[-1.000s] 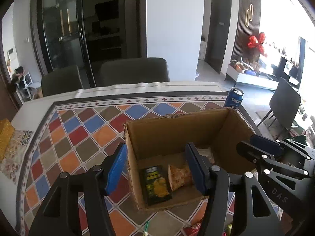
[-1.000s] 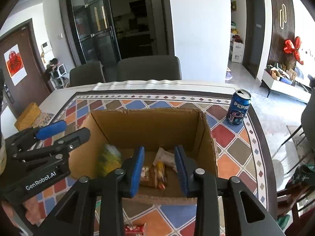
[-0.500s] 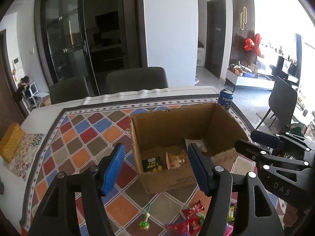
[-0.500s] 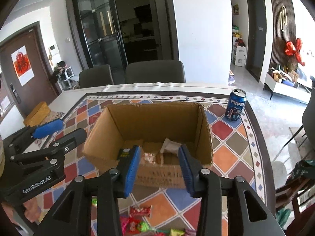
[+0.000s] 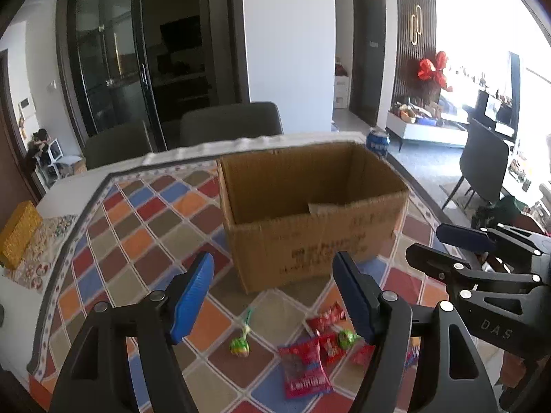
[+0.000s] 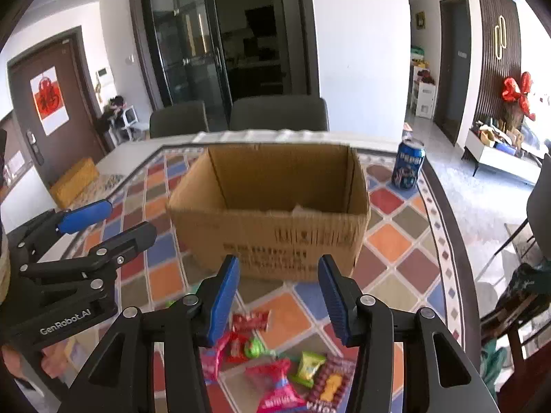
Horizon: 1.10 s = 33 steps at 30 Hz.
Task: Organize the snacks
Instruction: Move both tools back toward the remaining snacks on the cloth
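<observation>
The left gripper (image 5: 272,296) hangs above the tablecloth (image 5: 144,241) with its blue pads spread wide and nothing between them. The right gripper (image 6: 279,296) is likewise wide open and empty, held just beside the left one, each showing at the edge of the other's view.

Ahead of both stands the box (image 6: 272,213), open-topped, on the patterned cloth. From these low angles its inside is mostly hidden; only a pale scrap (image 6: 301,210) peeks above the near wall (what it is cannot be told).

The loose snacks lie on the cloth in front of the box, below the grippers. The left view shows a green candy (image 5: 240,346) lying apart, a red packet (image 5: 304,368) and another green candy (image 5: 347,337) among smaller red wrappers. The right view shows a red wrapper (image 6: 250,320), a pink packet (image 6: 275,385), a yellow-green sweet (image 6: 310,366) and a dark red pack (image 6: 330,385), all close together.

A blue can (image 6: 408,168) stands upright to the right of the box, well apart from the snacks. Two chairs (image 6: 279,113) sit at the table's far side.
</observation>
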Tool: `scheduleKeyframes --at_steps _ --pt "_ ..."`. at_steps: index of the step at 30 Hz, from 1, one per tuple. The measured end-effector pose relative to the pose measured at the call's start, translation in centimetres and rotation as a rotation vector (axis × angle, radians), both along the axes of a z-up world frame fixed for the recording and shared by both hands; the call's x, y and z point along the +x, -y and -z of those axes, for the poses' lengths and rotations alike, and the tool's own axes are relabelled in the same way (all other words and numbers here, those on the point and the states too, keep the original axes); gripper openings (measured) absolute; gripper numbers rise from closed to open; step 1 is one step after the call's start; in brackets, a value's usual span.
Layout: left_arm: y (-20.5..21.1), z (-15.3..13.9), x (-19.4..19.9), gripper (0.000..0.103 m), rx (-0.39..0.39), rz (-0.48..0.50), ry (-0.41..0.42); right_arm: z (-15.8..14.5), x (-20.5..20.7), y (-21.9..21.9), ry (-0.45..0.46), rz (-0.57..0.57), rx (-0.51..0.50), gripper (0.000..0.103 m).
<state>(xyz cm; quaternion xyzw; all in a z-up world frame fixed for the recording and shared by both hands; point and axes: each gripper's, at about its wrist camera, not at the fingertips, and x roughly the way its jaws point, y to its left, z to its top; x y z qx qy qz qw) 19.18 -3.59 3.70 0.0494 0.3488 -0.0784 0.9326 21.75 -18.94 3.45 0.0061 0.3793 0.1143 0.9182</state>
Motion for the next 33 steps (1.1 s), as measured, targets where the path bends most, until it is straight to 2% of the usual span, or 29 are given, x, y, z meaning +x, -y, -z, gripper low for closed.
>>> scheduleKeyframes --at_steps 18,26,33 --pt "-0.1 8.2 -2.8 0.071 -0.034 0.030 -0.244 6.5 -3.2 -1.0 -0.179 -0.058 -0.061 0.049" --pt "0.4 11.4 -3.0 0.071 -0.046 0.054 -0.345 9.1 -4.1 -1.1 -0.257 -0.075 -0.072 0.049" --pt "0.3 13.7 -2.2 0.071 -0.048 0.050 -0.402 11.4 -4.2 -1.2 -0.322 -0.088 -0.098 0.049"
